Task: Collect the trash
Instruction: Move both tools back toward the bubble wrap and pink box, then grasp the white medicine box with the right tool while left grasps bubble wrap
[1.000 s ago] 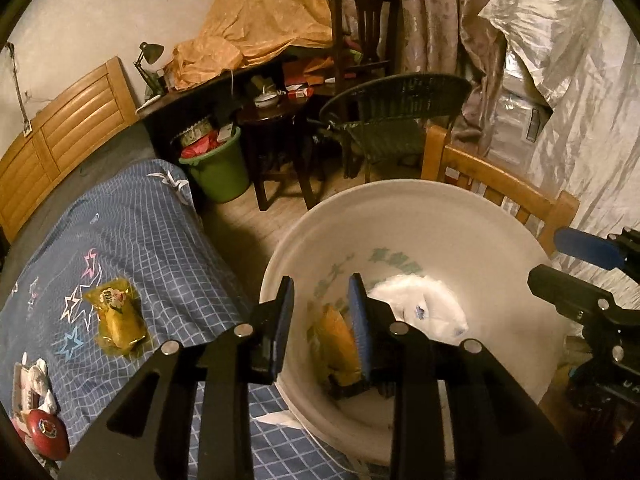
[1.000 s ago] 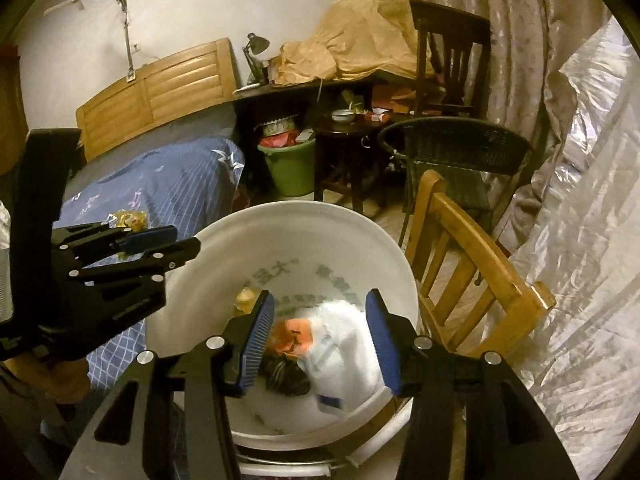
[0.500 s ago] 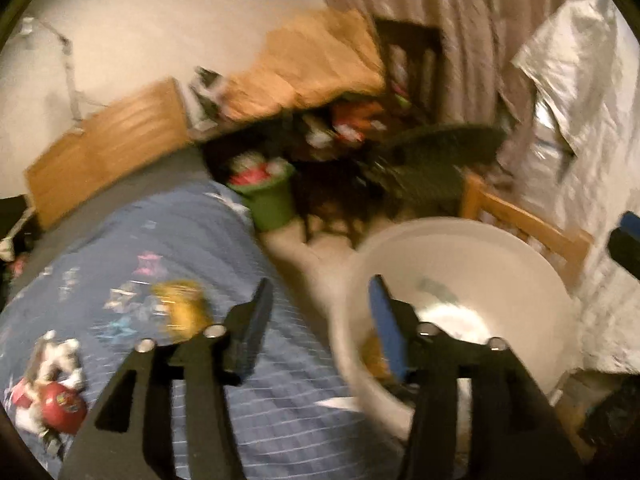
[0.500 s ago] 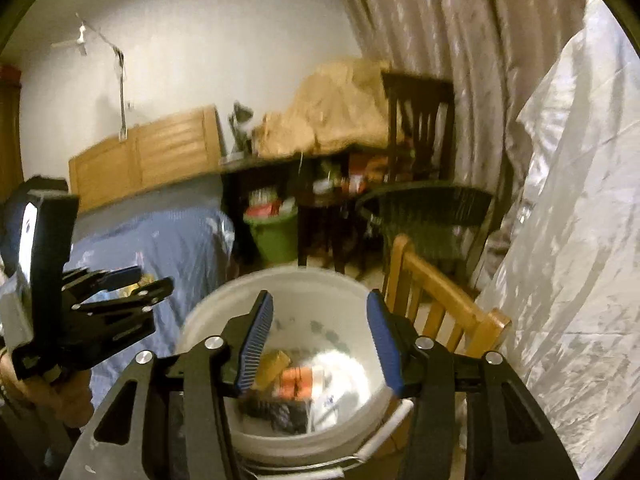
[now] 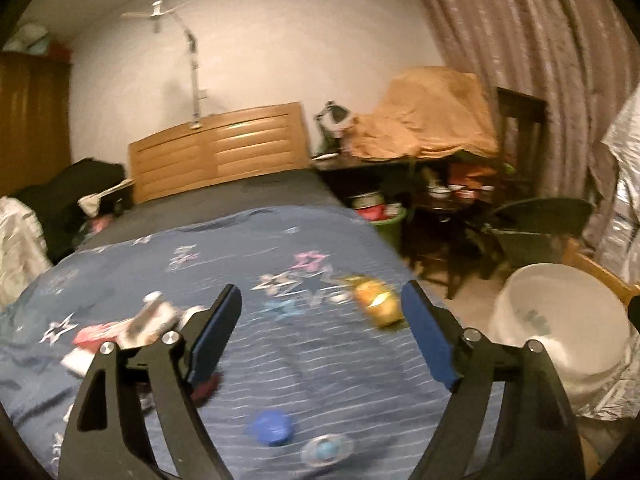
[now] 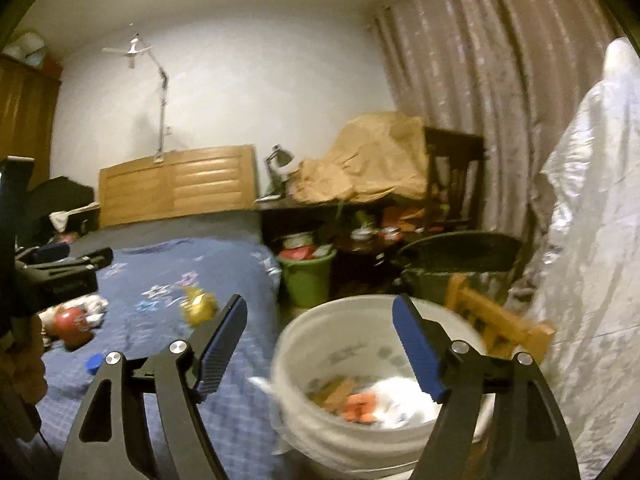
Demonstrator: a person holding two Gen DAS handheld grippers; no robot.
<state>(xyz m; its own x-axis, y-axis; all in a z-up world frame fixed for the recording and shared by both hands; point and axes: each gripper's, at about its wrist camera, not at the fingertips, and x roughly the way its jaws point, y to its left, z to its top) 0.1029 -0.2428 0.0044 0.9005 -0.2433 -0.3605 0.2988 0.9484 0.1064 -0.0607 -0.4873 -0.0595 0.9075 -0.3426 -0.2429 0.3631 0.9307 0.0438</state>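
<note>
The left gripper [image 5: 322, 334] has just been opening its jaws, and nothing is between them. It looks over the blue bed [image 5: 224, 248]. The yellow wrapper [image 5: 376, 306] lies just inside the right jaw tip, a little right of the middle of the frame, with its long side running away up the bed (it is blurry). The right gripper [image 6: 320, 340] has just been opening too and is empty, over the white bucket [image 6: 316, 332]. The left one looks nearer to the wrapper.
</note>
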